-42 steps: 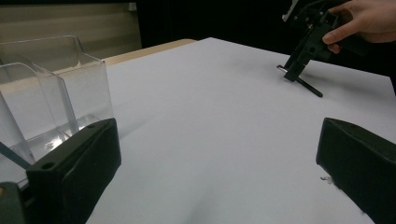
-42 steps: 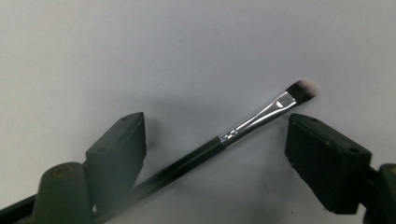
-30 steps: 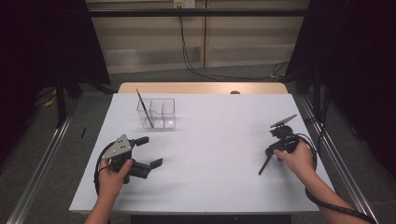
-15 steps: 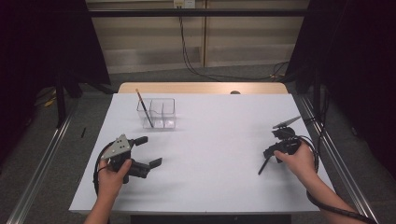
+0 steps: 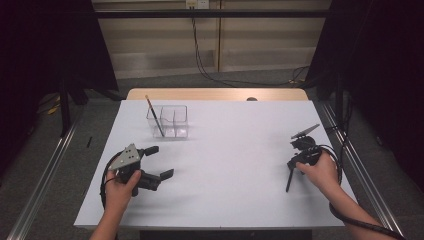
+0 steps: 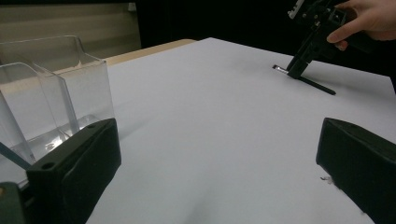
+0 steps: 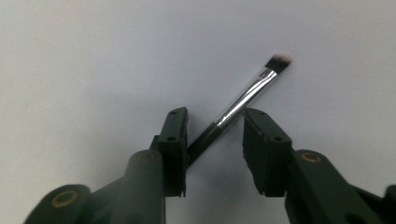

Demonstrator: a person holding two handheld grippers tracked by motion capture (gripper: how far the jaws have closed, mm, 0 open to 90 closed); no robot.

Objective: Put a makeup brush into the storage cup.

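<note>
At the lower right of the high view, my right hand covers most of my right gripper (image 5: 300,159), so its jaws are hard to read there; only a thin dark stick, the brush (image 5: 289,181), pokes out below my fingers toward the bottom of the frame. In the right gripper view the brush (image 7: 243,100) lies slanted on the white table (image 7: 93,56), its pale tip toward the upper right and its black handle running down between my jaws, where its lower end is hidden behind the left jaw. The jaws have just been closing and stand a little apart; the handle seems to touch the left one, while the right pad stays off the brush, so it is not clamped. My right hand points the gripper down at the table.

At the lower left of the high view, my left gripper (image 5: 152,162) lies low and level, jaws wide apart with nothing between them. In the left gripper view, the clear box (image 6: 51,98) is cut off at the left edge. Another brush (image 5: 154,115) leans in it.
</note>
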